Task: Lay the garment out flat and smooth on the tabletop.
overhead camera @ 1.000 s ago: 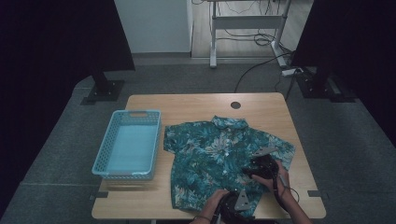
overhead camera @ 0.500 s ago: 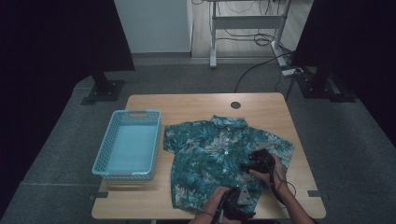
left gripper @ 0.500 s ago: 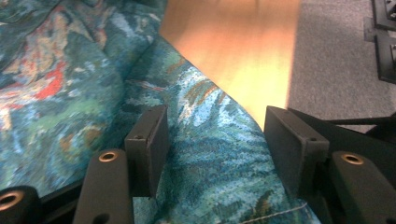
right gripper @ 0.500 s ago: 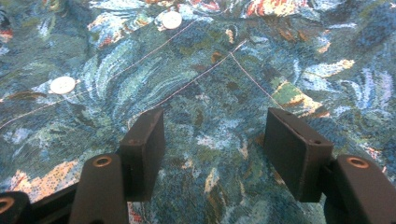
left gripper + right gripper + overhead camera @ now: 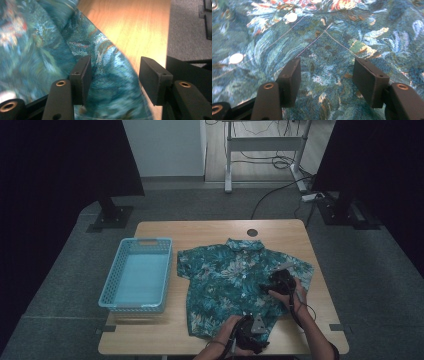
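A teal floral short-sleeved shirt (image 5: 230, 277) lies spread flat on the wooden table (image 5: 210, 232), collar at the far side. My left gripper (image 5: 245, 322) is at the shirt's near hem; in the left gripper view its jaws (image 5: 113, 75) stand apart with the shirt's edge (image 5: 105, 57) running between them, pads not pressing, and they have just been closing a little. My right gripper (image 5: 268, 286) rests over the shirt's right side by the sleeve. Its jaws (image 5: 327, 75) stand open just above the flat fabric (image 5: 324, 32), near the white buttons (image 5: 292, 17).
A light blue plastic basket (image 5: 137, 275) stands on the left of the table, beside the shirt. Bare wood (image 5: 130, 25) runs along the shirt's right edge up to the table's edge. Dark stands and cables sit on the floor beyond the table.
My right gripper has slid a little farther up the shirt, away from the person. The left gripper has stayed at the near hem.
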Demonstrator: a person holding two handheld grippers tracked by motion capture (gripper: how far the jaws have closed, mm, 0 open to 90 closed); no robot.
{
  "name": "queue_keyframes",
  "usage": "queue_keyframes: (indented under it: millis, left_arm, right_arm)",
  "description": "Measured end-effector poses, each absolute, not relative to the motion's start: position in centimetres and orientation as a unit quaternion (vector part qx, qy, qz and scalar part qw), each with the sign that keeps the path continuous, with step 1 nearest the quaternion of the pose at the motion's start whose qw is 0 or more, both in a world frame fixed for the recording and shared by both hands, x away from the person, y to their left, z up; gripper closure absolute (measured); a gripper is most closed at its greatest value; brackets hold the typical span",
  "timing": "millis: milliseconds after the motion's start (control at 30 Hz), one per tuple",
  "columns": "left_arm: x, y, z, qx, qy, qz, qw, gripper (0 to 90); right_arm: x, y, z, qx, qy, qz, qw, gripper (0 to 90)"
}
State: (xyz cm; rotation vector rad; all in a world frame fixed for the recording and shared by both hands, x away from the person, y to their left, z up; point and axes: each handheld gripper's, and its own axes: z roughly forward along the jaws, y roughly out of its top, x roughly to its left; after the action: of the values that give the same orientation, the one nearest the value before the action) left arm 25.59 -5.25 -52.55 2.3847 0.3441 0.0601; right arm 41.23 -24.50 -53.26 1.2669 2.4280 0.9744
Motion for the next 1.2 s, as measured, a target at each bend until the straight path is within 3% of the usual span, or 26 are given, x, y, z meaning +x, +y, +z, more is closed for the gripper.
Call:
queue_keyframes:
  millis: [467,667,900,1200]
  left_arm:
    - [24.7,-4.2,-52.4,0.924,0.119,-0.003,0.364,43.9]
    - [24.8,-4.3,-51.1,0.904,0.129,0.016,0.408,45.0]
    - [25.6,-7.1,-52.0,0.914,0.135,0.05,0.379,44.3]
    - [26.9,-7.9,-52.8,0.916,0.158,0.071,0.362,55.3]
  right_arm:
    - [43.8,-24.2,-52.9,0.45,0.835,0.29,0.128,35.8]
    - [41.3,-24.9,-51.5,0.424,0.843,0.304,0.13,36.7]
    - [37.8,-26.7,-50.7,0.408,0.844,0.326,0.122,37.2]
    - [37.7,-27.1,-52.0,0.414,0.842,0.327,0.113,37.1]
